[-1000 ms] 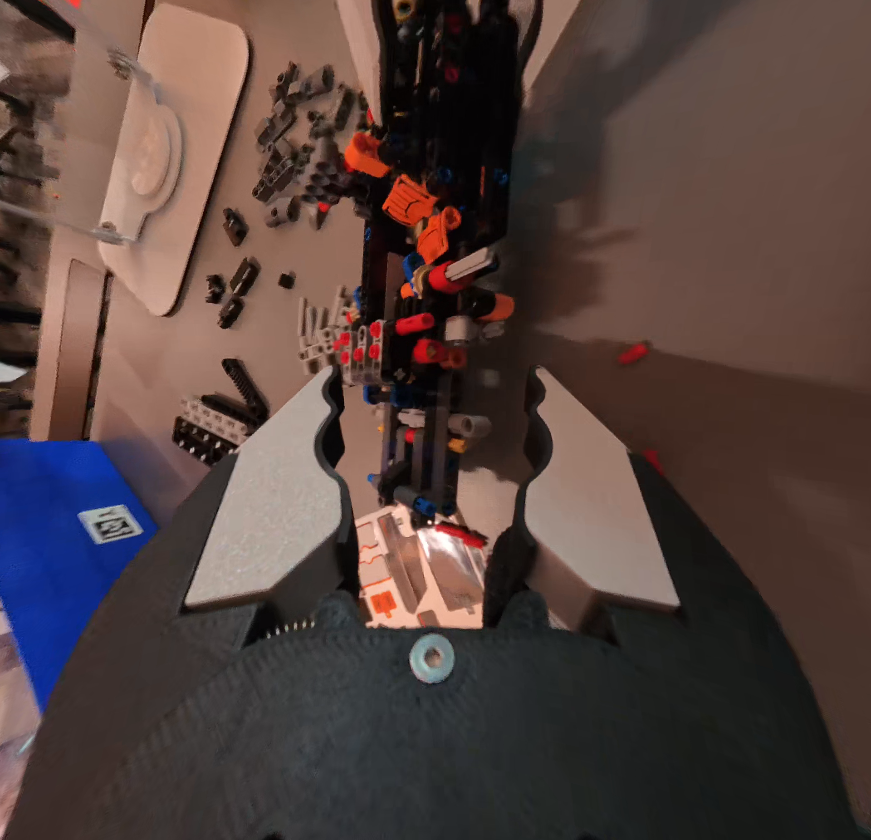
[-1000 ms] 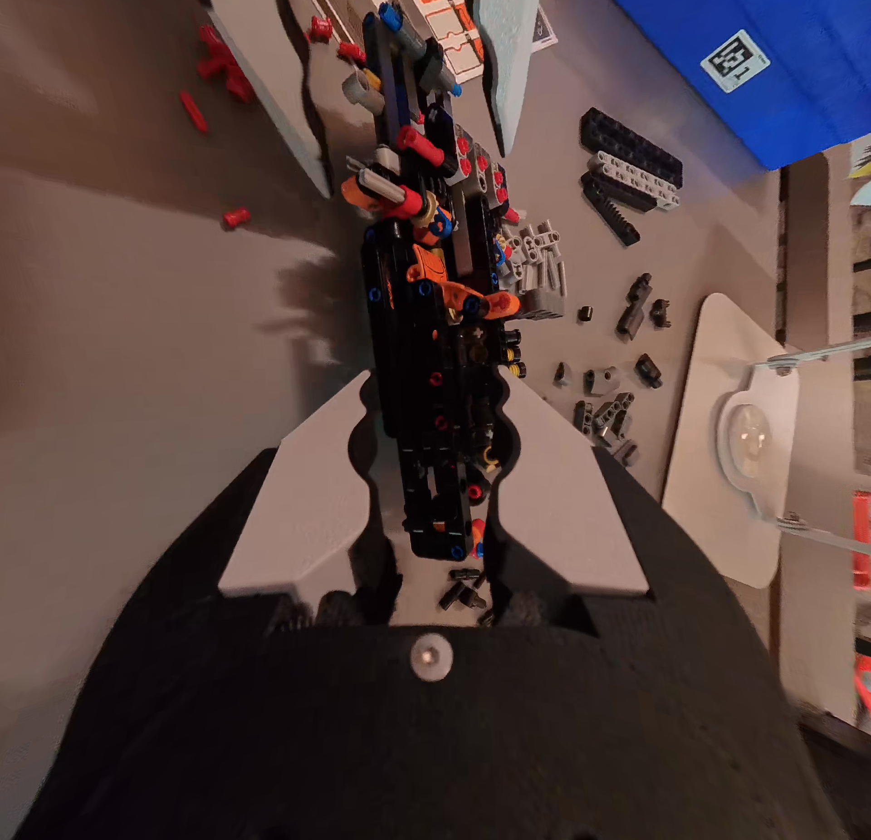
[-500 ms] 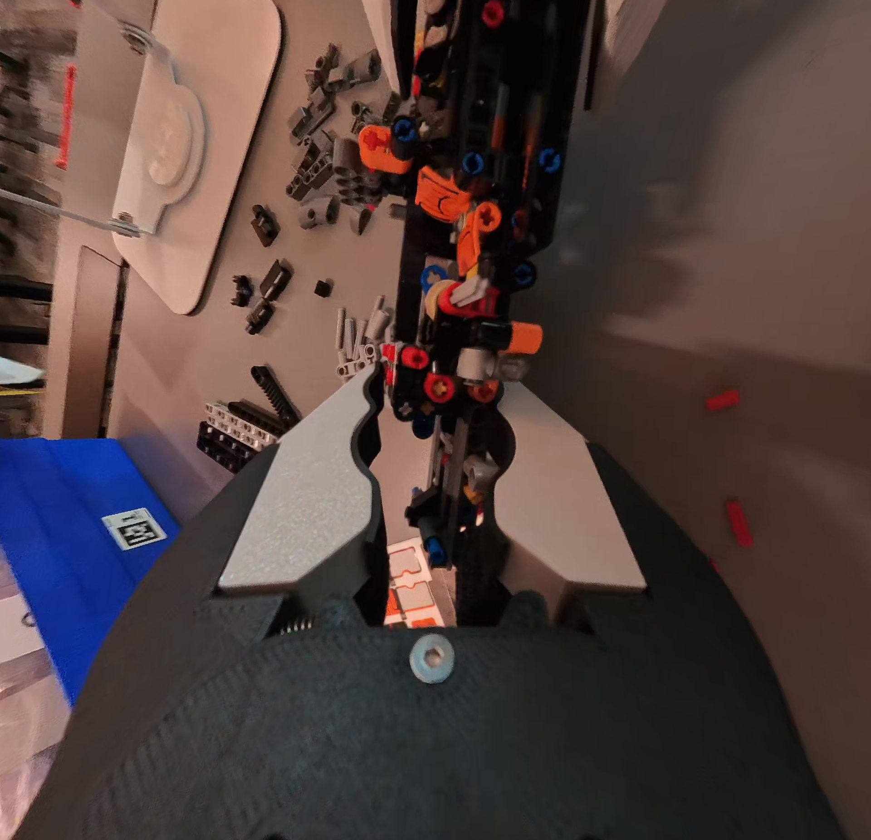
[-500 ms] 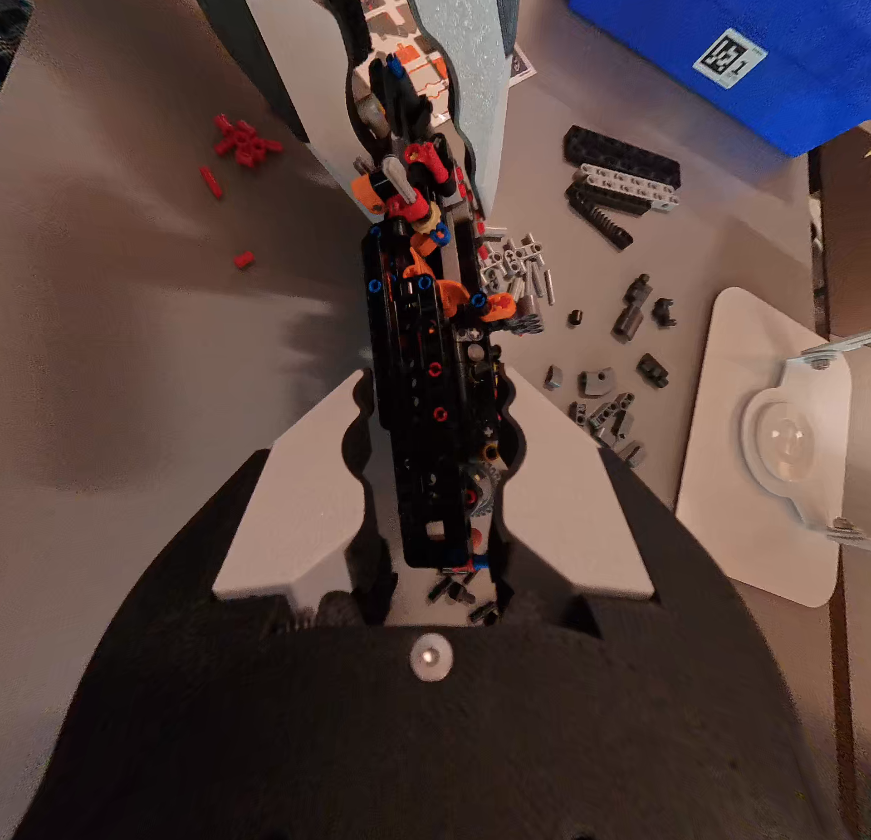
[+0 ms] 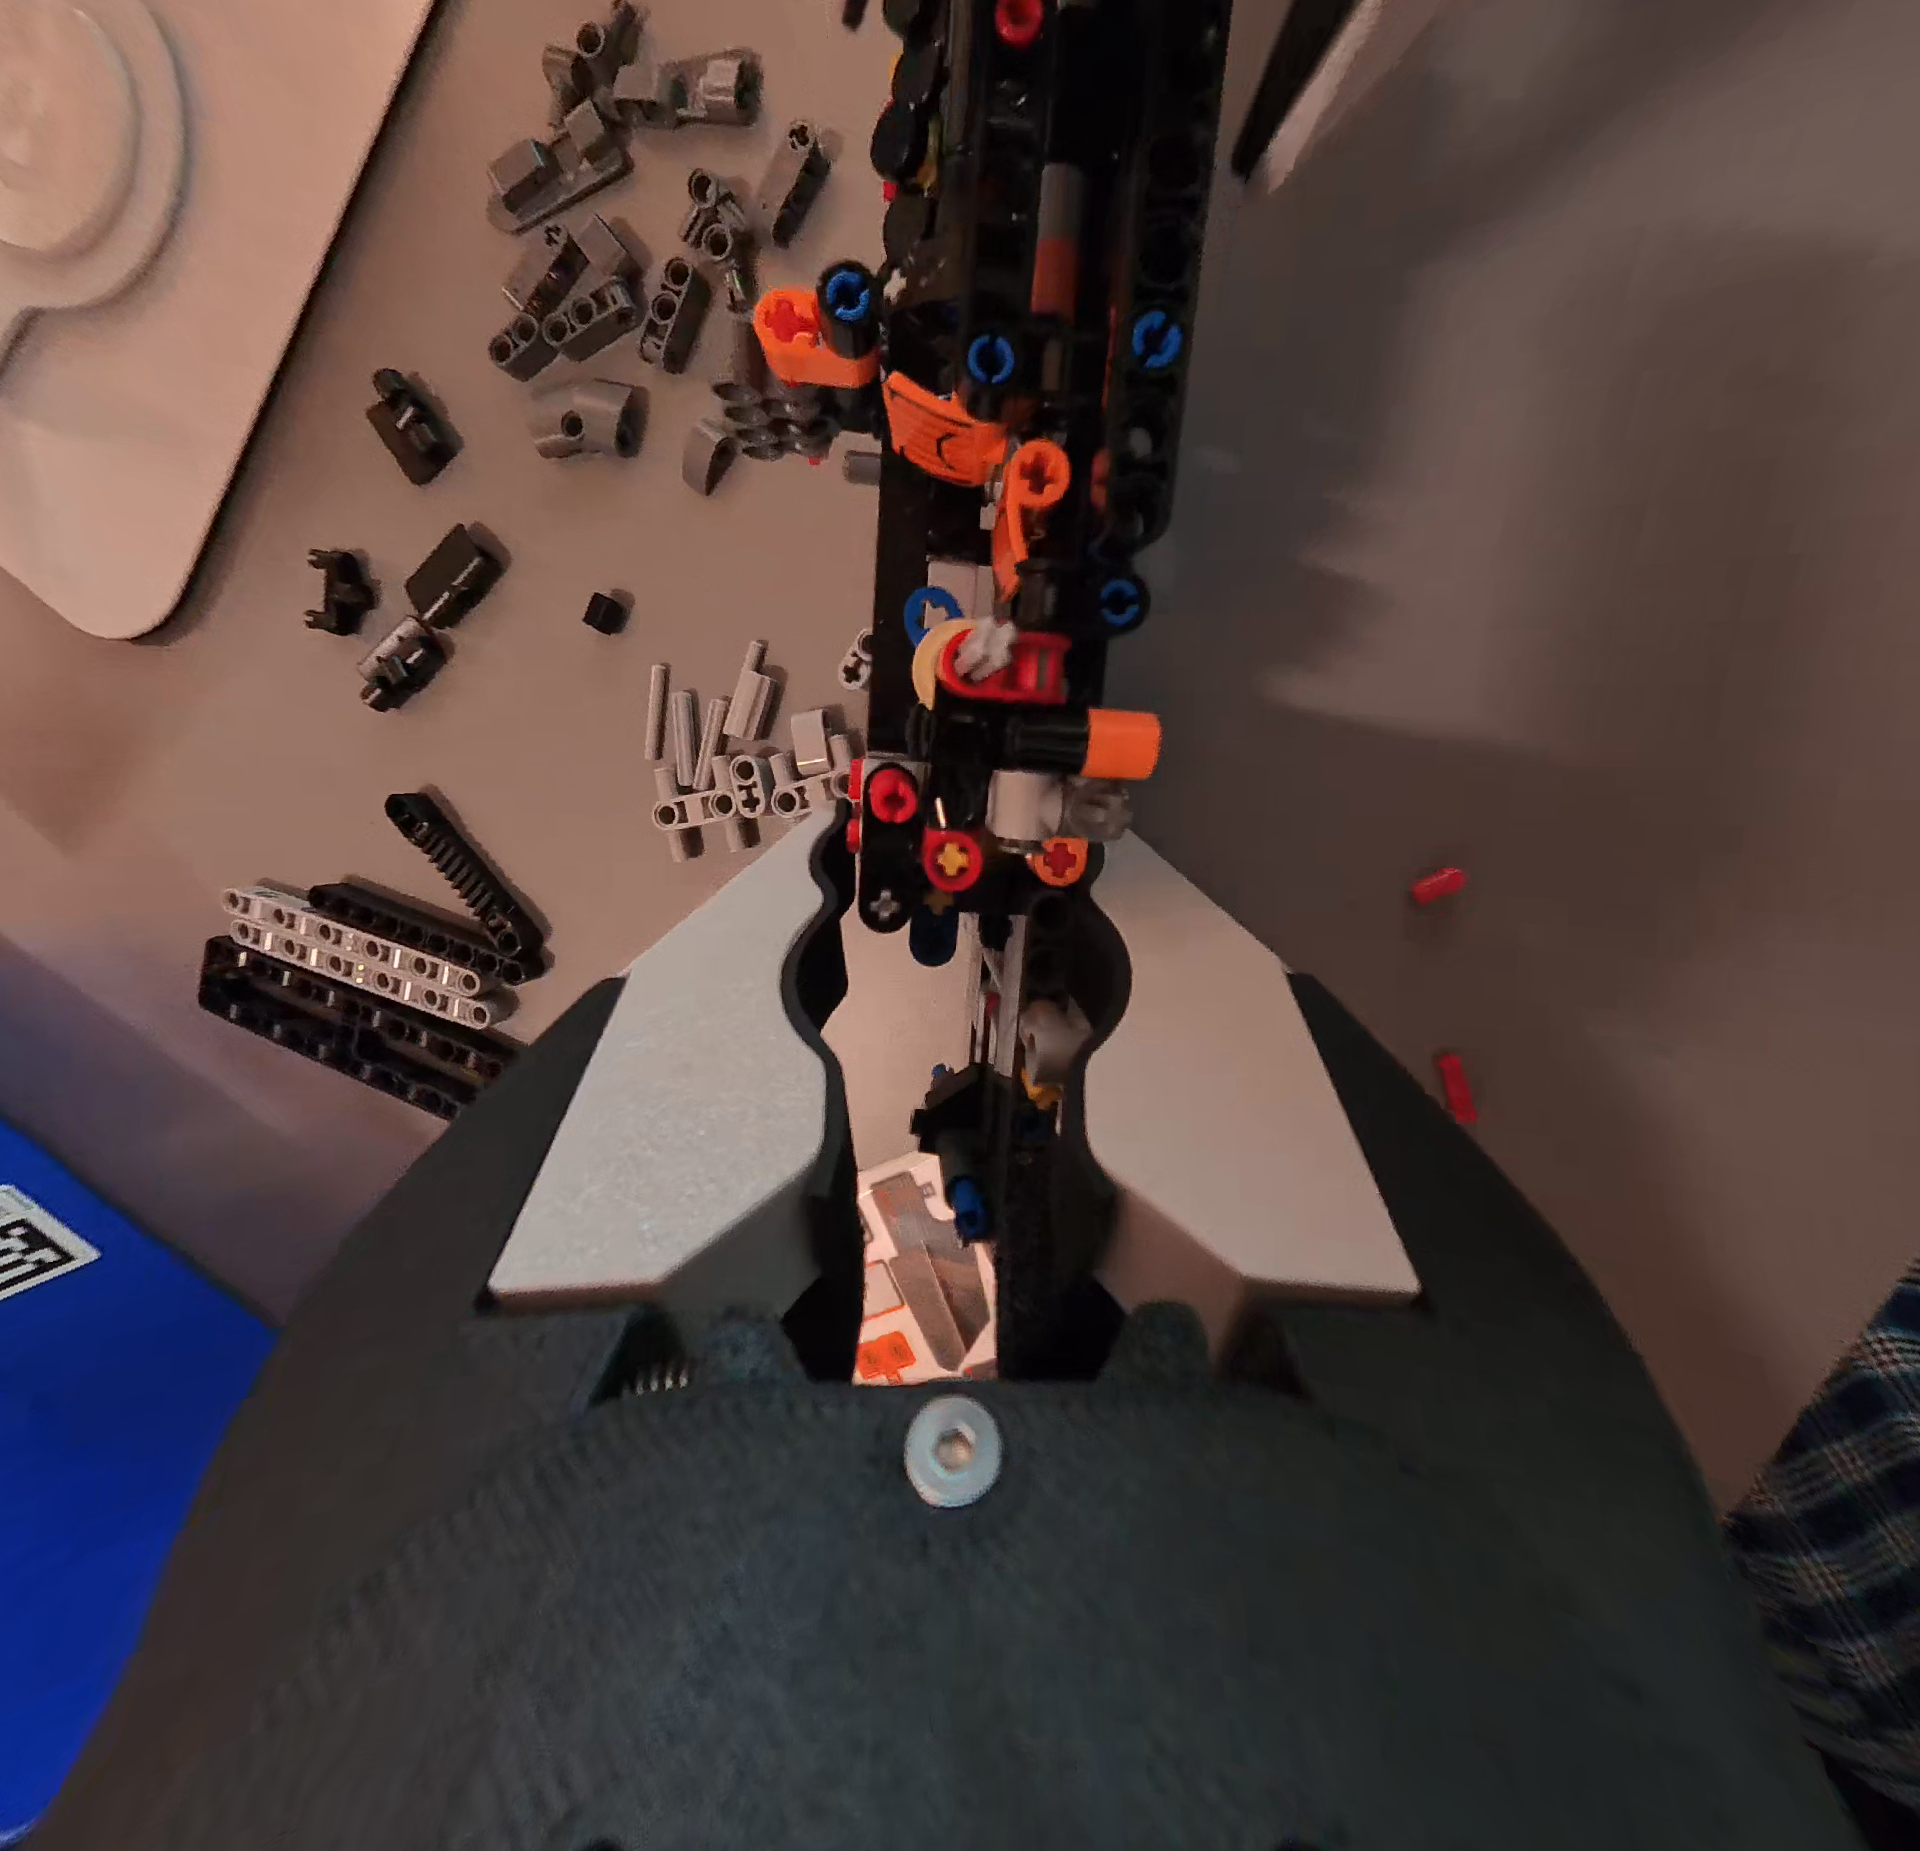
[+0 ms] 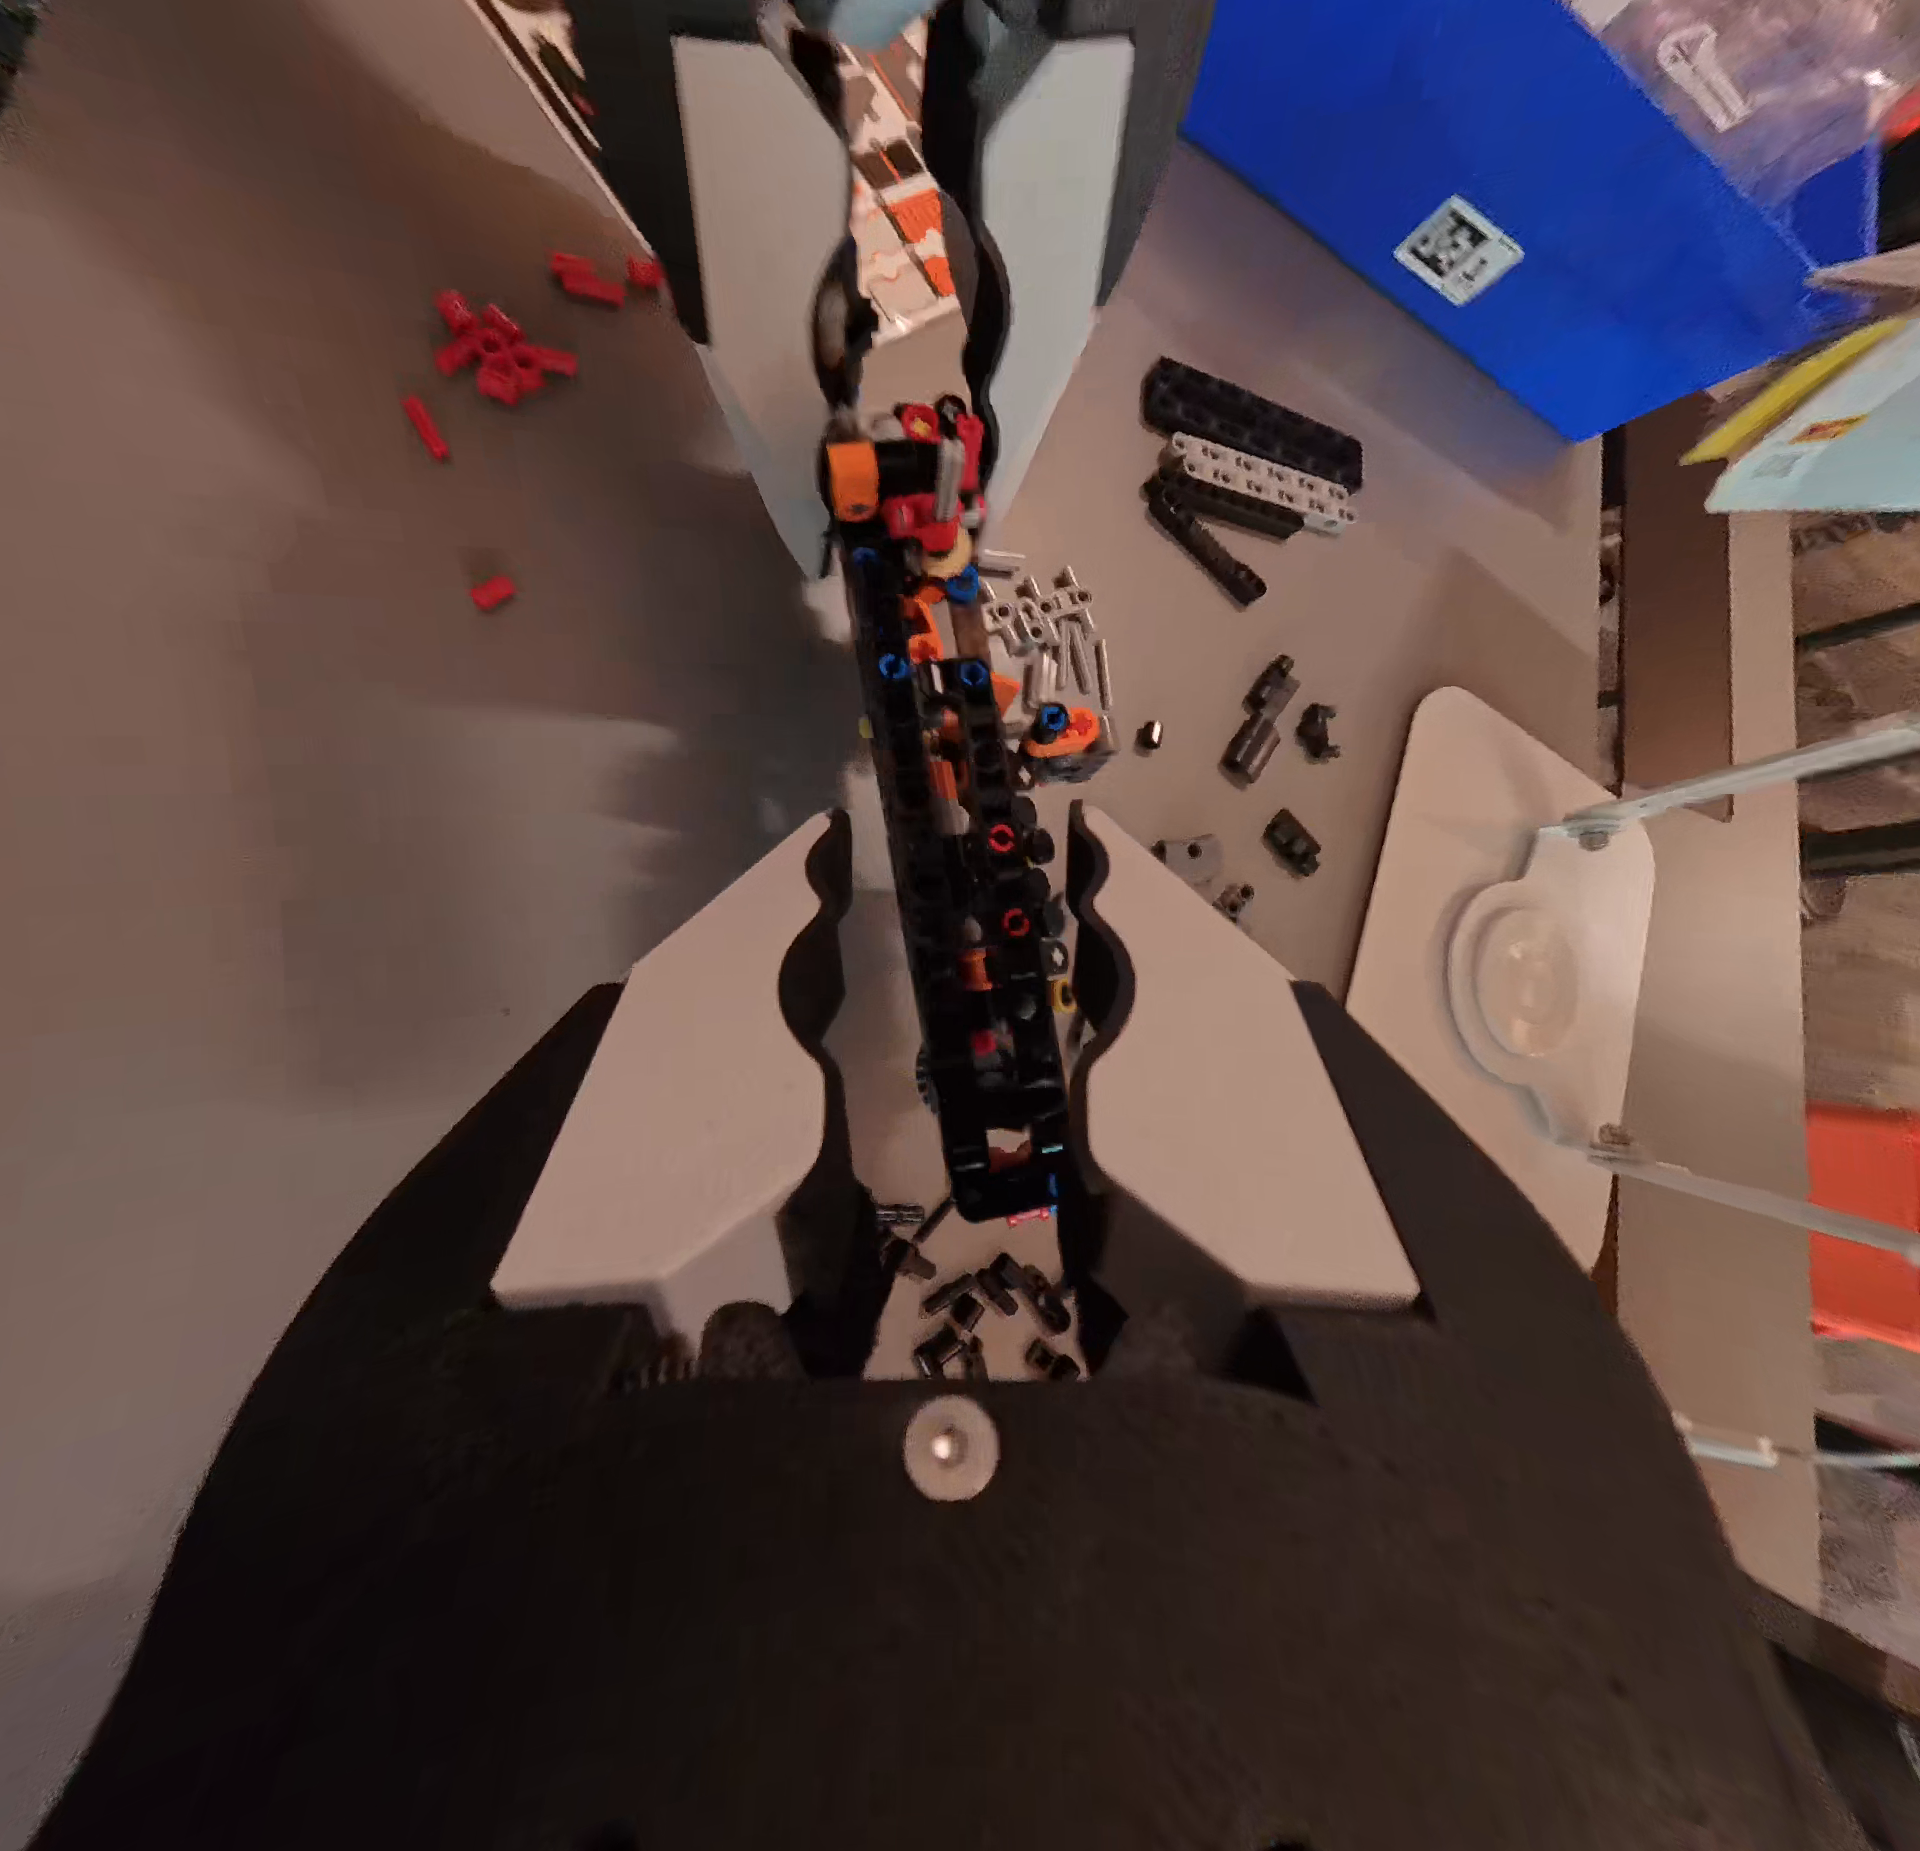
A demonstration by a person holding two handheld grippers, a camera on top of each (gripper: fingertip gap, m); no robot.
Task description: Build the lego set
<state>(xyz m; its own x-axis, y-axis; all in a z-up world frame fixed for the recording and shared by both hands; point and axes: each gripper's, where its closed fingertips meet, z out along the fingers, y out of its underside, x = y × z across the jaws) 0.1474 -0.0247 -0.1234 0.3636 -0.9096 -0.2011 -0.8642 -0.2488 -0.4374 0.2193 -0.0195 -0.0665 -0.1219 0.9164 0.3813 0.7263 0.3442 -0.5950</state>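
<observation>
Left wrist view, left to right: blue box with a square code sticker [image 5: 94, 1406] at the lower left edge, then a stack of long black and light-grey perforated lego beams [image 5: 358, 970] lying on the grey surface [image 5: 1558, 451]. Past those, loose dark-grey lego connectors [image 5: 613, 284] and small light-grey pins [image 5: 727, 752]. Centre: the long black lego assembly with orange, red and blue pins [image 5: 1023, 513] runs up the frame. Left hand-held gripper [image 5: 977, 897] is narrowed around its near end; the right finger touches the model, a gap shows at the left finger, so I can't tell whether it's clamped. Printed instruction sheet [image 5: 914, 1271] is visible under the jaws. Scattered small red pins [image 5: 1439, 882] lie on the right.

Right wrist view, left to right: cluster of red pins [image 6: 499, 357], then the same assembly [image 6: 966, 866] between both tools. Right hand-held gripper [image 6: 956, 835] is partly open around the assembly's near end; the right finger is on the model, a clear gap shows on the left. Small black pins [image 6: 987, 1302] sit below. The beams [image 6: 1247, 471] and box [image 6: 1455, 170] are to the right.
</observation>
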